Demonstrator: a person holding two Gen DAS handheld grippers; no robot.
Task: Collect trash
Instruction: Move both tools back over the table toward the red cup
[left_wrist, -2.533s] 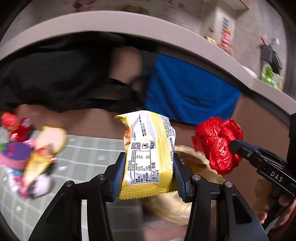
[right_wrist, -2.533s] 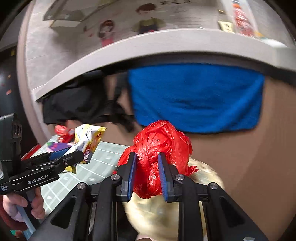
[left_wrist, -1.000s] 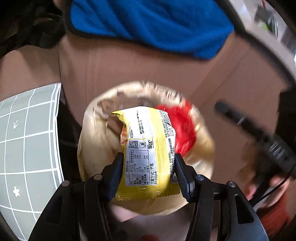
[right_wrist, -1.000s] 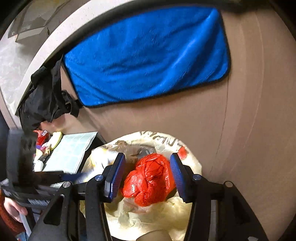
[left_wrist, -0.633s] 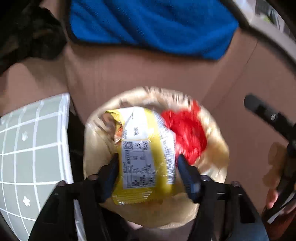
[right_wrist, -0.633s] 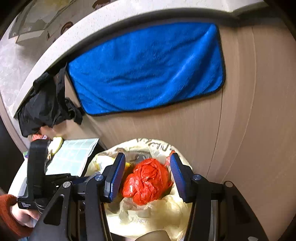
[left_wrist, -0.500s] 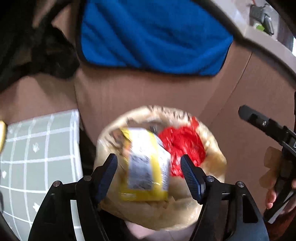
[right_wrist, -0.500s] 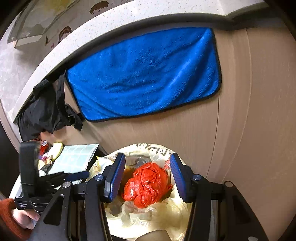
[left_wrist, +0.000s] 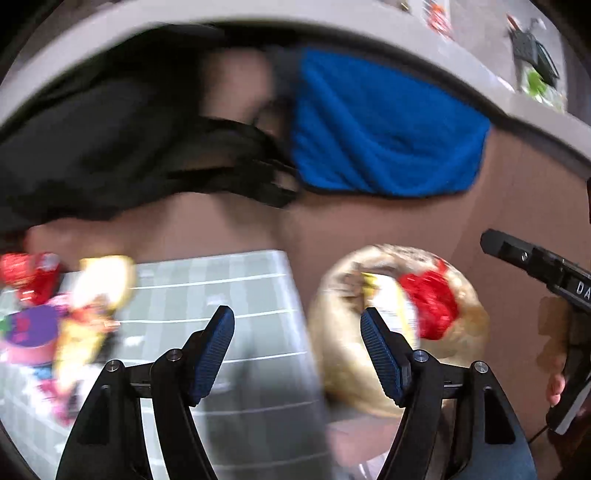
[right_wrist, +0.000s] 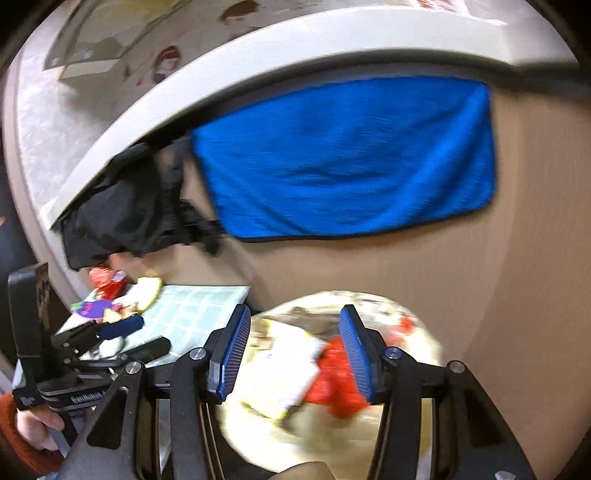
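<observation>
While both hand-held grippers, left and right, stand spread and empty, the yellow wrapper and red bag lie inside the bin.

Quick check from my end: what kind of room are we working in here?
Probably a home kitchen or dining corner. A pale countertop runs overhead with a blue towel hanging down its wood-toned front, and a bag-lined trash bin stands beside a grid-patterned mat strewn with snack wrappers.
</observation>
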